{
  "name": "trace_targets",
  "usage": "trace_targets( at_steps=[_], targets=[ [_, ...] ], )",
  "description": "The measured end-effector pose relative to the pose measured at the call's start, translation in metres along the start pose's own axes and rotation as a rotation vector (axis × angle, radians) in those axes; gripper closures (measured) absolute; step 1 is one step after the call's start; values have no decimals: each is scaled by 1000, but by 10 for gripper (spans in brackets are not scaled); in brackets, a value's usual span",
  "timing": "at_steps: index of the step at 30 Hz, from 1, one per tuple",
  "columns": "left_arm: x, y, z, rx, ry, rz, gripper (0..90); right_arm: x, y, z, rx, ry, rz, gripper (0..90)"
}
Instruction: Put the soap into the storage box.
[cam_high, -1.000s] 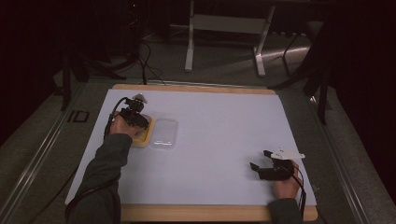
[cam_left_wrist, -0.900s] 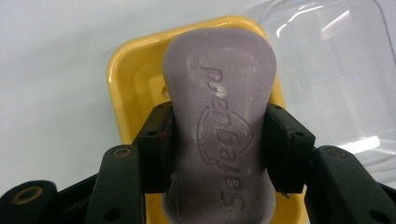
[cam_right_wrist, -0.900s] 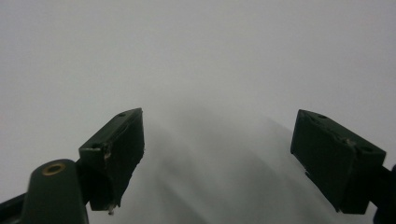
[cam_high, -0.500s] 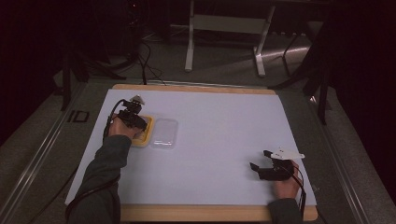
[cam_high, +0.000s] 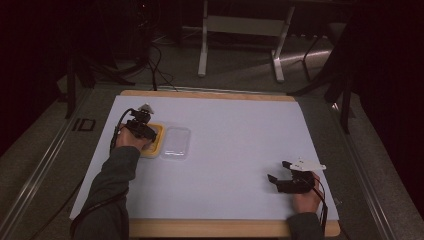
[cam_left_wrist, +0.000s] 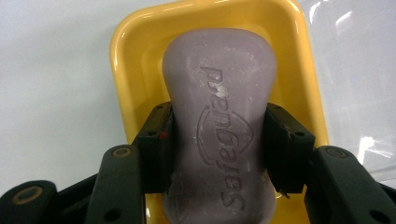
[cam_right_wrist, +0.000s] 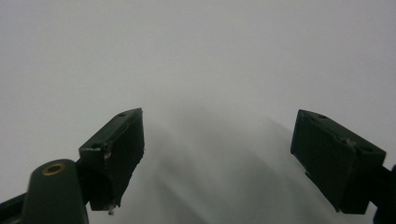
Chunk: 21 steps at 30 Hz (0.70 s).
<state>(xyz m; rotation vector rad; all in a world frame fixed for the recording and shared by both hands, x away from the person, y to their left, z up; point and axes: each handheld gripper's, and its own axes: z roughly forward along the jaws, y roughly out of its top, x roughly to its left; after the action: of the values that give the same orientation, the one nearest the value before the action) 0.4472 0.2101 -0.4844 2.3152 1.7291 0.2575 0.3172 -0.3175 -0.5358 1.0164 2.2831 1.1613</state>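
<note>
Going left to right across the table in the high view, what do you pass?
Left hand-held gripper over the yellow soap dish → clear lid → bare white table sheet → right hand-held gripper.

The high view is dimly lit and grainy; the surroundings are lost in near-black, while the white worktop (cam_high: 235, 150) is seen as a muted grey. A bright streak is reflected from the floor (cam_high: 295, 57) beyond it. In the left gripper view, sharp focus is held on the soap bar (cam_left_wrist: 219, 121), and white glare is thrown off the clear lid (cam_left_wrist: 359, 70). In the right gripper view, soft blurred shadows are cast between the jaws.
</note>
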Motion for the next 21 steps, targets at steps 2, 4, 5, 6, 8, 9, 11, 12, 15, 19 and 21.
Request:
trace_targets(
  at_steps=[2,4,5,6,8,9,11,12,15,19,21],
  targets=[
    [0,0,1,2,0,-3,495,0,0,0,0,-1,-1,171],
    [0,0,2,4,0,-2,495,0,0,0,1,-1,0,171],
    [0,0,2,4,1,-2,495,0,0,0,1,-1,0,171],
    [1,0,2,7,1,-3,495,0,0,0,1,-1,0,171],
    [1,0,3,6,0,-4,495,0,0,0,1,-1,-1,171],
    [1,0,3,8,1,-5,495,0,0,0,2,-1,0,171],
    [1,0,4,8,2,-4,495,0,0,0,2,-2,0,171],
    [1,0,4,8,2,-4,495,0,0,0,2,-1,-1,171],
    [1,-1,6,8,-3,-8,495,0,0,0,3,-3,-2,171],
    [0,-1,6,10,0,-7,494,0,0,0,3,-3,-2,171],
    [0,-1,7,11,0,-5,493,0,0,0,3,-3,-2,171]
  ],
)
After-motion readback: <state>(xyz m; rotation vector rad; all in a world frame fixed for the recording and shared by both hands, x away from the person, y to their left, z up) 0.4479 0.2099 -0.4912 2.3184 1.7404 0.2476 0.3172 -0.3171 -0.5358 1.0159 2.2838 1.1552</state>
